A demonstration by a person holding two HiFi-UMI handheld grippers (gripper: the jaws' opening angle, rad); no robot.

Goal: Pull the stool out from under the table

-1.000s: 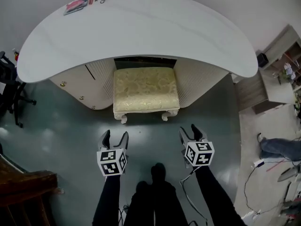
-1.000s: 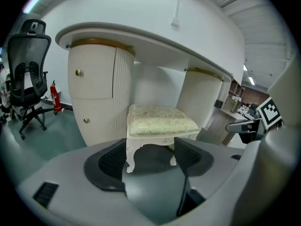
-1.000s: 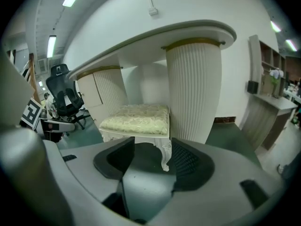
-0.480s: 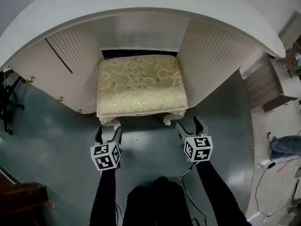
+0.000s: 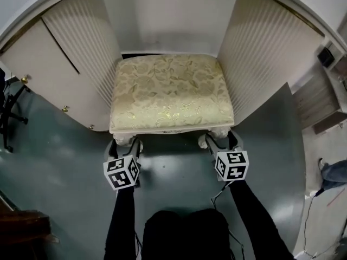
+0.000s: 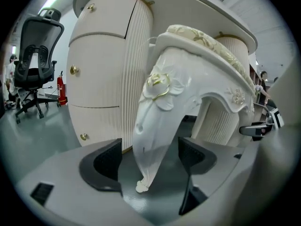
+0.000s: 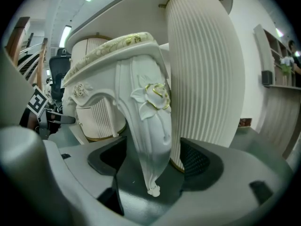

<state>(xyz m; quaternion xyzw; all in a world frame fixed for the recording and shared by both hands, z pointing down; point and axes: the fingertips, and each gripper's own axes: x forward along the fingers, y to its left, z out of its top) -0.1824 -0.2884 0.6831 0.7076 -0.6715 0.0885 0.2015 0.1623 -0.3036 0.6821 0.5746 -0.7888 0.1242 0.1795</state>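
A white carved stool with a cream floral cushion (image 5: 171, 91) stands in the knee space of the curved white table (image 5: 260, 53), its front edge sticking out. My left gripper (image 5: 124, 145) is at the stool's front left leg (image 6: 157, 121); its jaws are opening, with the leg between them and a gap to each pad. The right gripper (image 5: 219, 141) likewise straddles the front right leg (image 7: 150, 131), jaws opening, pads clear of it. In their own views the left gripper (image 6: 150, 159) and right gripper (image 7: 153, 161) sit low near the grey floor.
Fluted table pedestals (image 5: 81, 42) flank the stool closely on both sides. The left pedestal has drawers with gold knobs (image 5: 65, 108). A black office chair (image 6: 35, 46) and a red extinguisher (image 6: 60, 86) stand to the left. A cable (image 5: 312, 210) lies at the right.
Both grippers have moved forward and down from open floor to the stool's front legs, and each now has a leg between its jaws. The head camera has moved closer to the stool.
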